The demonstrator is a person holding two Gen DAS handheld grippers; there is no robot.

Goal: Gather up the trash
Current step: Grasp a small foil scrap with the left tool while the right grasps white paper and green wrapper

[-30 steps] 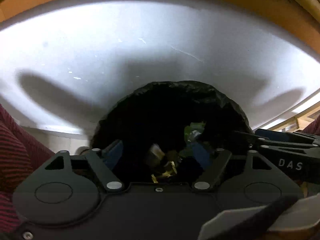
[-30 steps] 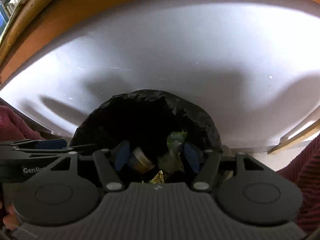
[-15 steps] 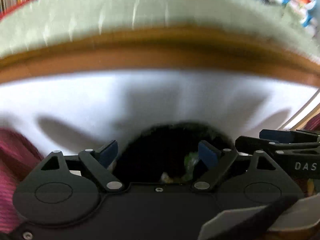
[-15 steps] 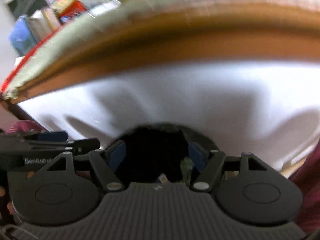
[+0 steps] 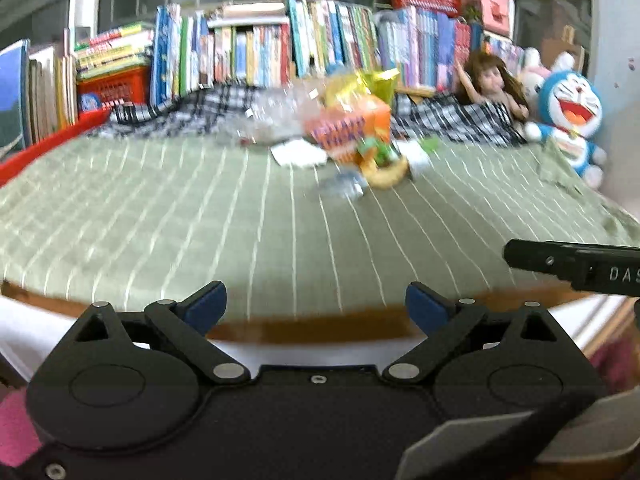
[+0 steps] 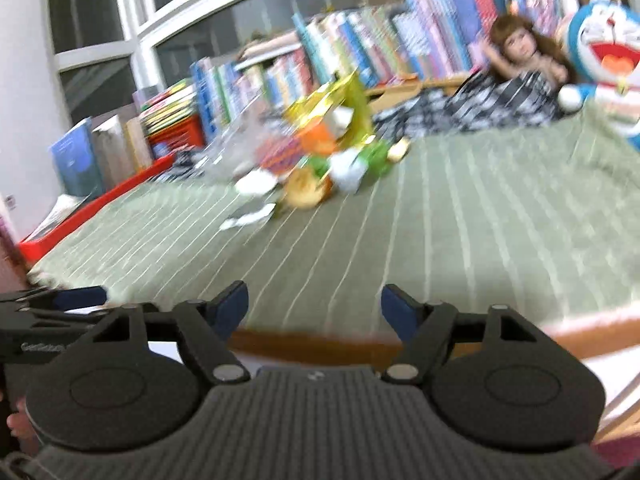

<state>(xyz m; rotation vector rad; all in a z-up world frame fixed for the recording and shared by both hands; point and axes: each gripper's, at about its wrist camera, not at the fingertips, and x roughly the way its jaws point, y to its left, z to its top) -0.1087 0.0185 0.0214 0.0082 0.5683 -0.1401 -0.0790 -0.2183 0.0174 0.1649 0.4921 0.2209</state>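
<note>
Kid's room, bed pushed up against the windows

We see a green striped bedspread (image 5: 200, 216), books (image 5: 260, 52) lined along dark windows (image 6: 100, 20), a checked blanket (image 5: 452, 120), plus a doll (image 6: 520, 48) and blue plush (image 5: 568, 108).

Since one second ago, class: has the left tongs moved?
Yes. The left tongs rose from the black bin to above the bed edge.

Trash pile (image 5: 352, 136) motion-blurred; individual items indistinct.
</note>
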